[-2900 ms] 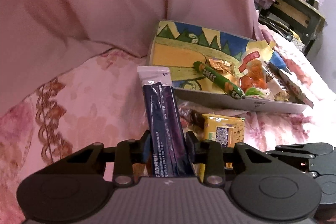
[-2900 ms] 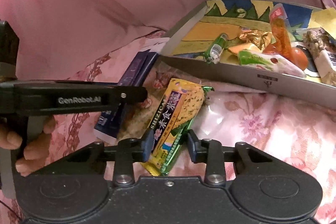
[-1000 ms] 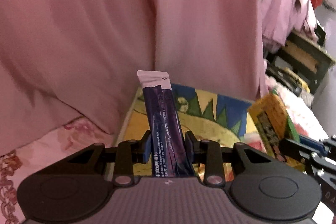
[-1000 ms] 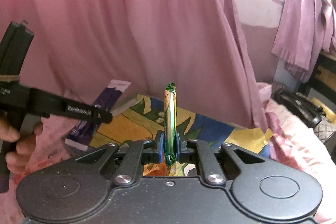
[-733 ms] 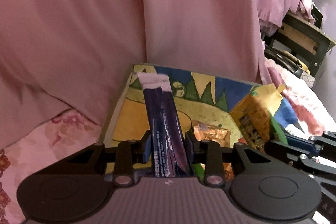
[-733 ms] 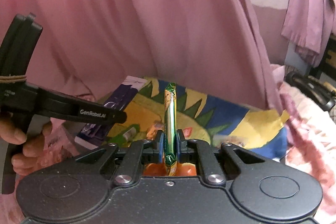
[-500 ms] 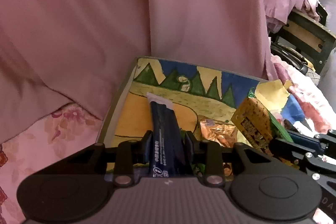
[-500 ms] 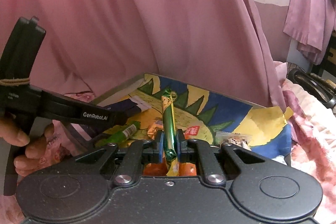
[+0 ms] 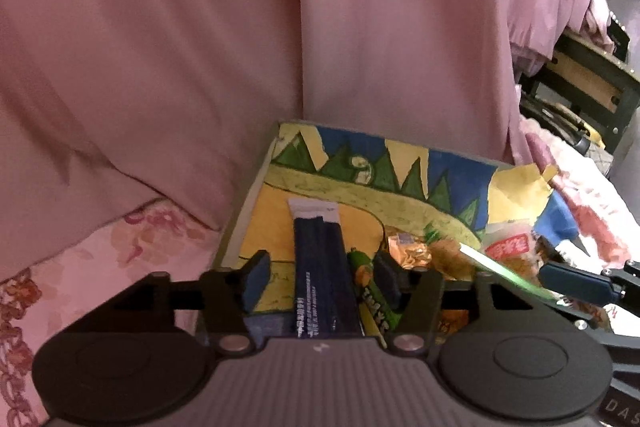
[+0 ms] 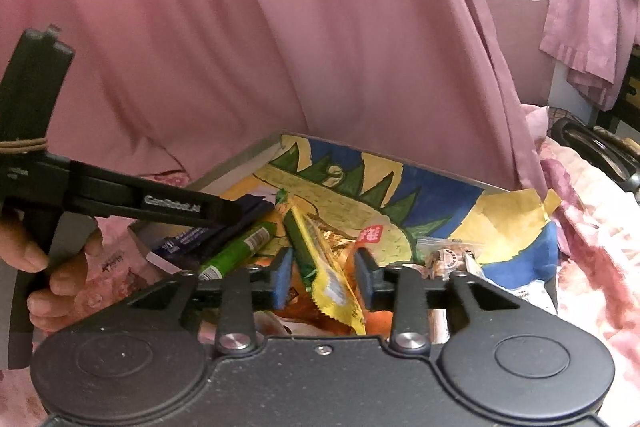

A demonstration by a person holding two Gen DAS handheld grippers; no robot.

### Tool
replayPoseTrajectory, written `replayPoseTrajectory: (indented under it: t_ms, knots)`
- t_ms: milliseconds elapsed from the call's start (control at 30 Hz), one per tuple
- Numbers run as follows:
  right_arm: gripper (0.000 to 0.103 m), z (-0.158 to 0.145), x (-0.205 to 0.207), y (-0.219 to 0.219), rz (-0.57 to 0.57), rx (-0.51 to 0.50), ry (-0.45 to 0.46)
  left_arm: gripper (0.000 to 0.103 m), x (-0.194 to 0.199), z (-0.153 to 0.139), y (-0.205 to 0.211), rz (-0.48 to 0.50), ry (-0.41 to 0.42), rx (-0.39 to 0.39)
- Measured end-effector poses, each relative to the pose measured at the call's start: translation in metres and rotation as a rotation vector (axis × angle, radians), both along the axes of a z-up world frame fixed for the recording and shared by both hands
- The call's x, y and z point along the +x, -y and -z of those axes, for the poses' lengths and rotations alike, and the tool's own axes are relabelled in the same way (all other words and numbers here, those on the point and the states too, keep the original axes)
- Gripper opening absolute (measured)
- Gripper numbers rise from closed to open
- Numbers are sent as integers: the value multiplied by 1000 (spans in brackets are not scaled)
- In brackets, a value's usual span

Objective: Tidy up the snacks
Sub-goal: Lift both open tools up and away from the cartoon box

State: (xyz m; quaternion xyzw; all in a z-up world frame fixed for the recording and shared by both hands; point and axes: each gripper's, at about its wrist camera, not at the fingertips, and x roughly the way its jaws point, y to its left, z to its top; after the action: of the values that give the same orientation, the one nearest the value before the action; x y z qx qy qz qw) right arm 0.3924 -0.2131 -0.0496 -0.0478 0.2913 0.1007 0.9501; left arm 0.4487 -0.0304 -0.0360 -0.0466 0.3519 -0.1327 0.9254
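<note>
Dark-blue foil stick sachet (image 9: 320, 267) and yellow-green snack bar (image 10: 324, 267) now lie in the painted tray (image 9: 256, 187), left gripper (image 9: 318, 281) and right gripper (image 10: 322, 273) jaws just opened, both released.

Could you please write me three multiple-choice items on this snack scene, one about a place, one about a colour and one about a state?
1. Where does the dark blue packet lie?
A. in the painted box
B. on the floral cloth
C. on the dark shelf

2. What colour is the tube beside that packet?
A. red
B. green
C. white

3. How do the right gripper's fingers stand around the yellow packet?
A. clamped on it
B. apart, with gaps
C. out of view

Answers:
1. A, it rests on the box's painted floor.
2. B, its wrapper is green.
3. B, the fingers have just been opening and a gap shows on each side.
</note>
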Motion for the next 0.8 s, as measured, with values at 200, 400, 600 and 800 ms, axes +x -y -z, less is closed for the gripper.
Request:
replayPoseTrajectory:
  t_ms: [200,400,600,800]
  knots:
    - [65,-18,-16,3,37,17,49,85,-18,-23,-16,-33,62,-18]
    - [87,-43,-41,8,122,36,117,101,-43,-46,-33,-68,123,-46]
    - [102,-61,-79,12,228,31,167,103,-76,-63,-42,-63,203,-21]
    - [102,-64,-118,13,318,6,163,103,-110,-68,-53,-35,221,-2]
